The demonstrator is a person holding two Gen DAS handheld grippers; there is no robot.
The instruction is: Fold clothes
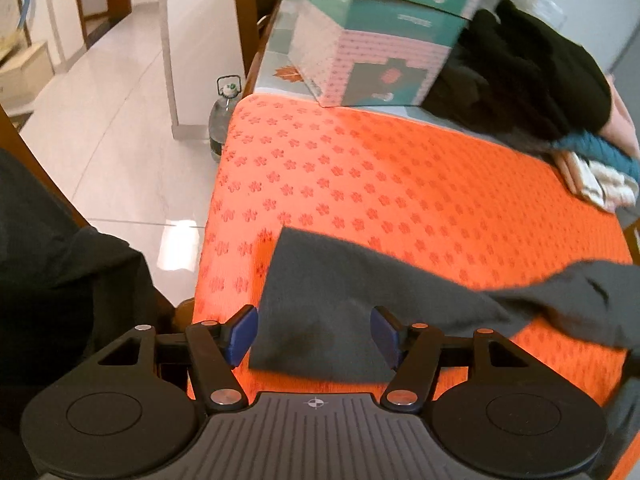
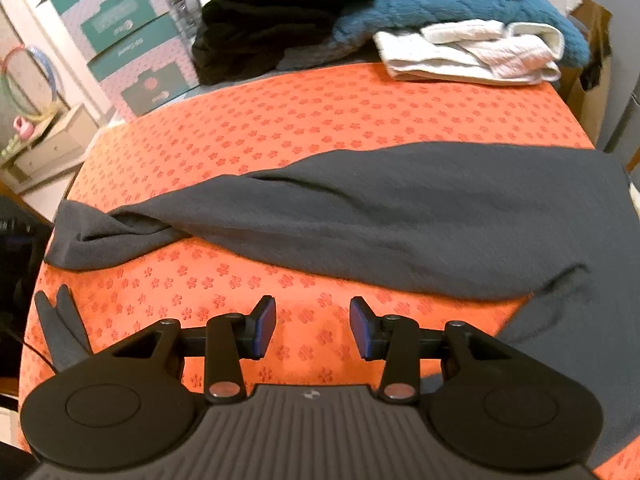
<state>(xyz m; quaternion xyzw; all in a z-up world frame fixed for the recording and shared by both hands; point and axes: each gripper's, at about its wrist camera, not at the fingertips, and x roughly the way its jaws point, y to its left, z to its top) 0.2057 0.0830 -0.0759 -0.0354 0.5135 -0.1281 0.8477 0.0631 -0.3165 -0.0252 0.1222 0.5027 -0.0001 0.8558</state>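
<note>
A dark grey garment (image 1: 340, 300) lies stretched across the orange flower-patterned mat (image 1: 400, 184), twisted near the middle. My left gripper (image 1: 314, 336) hovers open over the garment's flat left end, its blue pads (image 1: 240, 336) standing apart on either side of the cloth and not pressing it. In the right wrist view the same garment (image 2: 400, 216) runs from a bunched left end to a wide right part that hangs over the mat's edge. My right gripper (image 2: 313, 328) is open above the bare mat (image 2: 280, 128), just short of the garment, with nothing between its fingers.
At the back lie a black clothes heap (image 1: 528, 72), a teal towel (image 2: 460, 4) and folded white cloth (image 2: 472, 56). Pink-and-teal boxes (image 1: 380, 40) stand at the far left. A water bottle (image 1: 224, 116) sits on the floor. A small grey cloth piece (image 2: 60, 328) lies near left.
</note>
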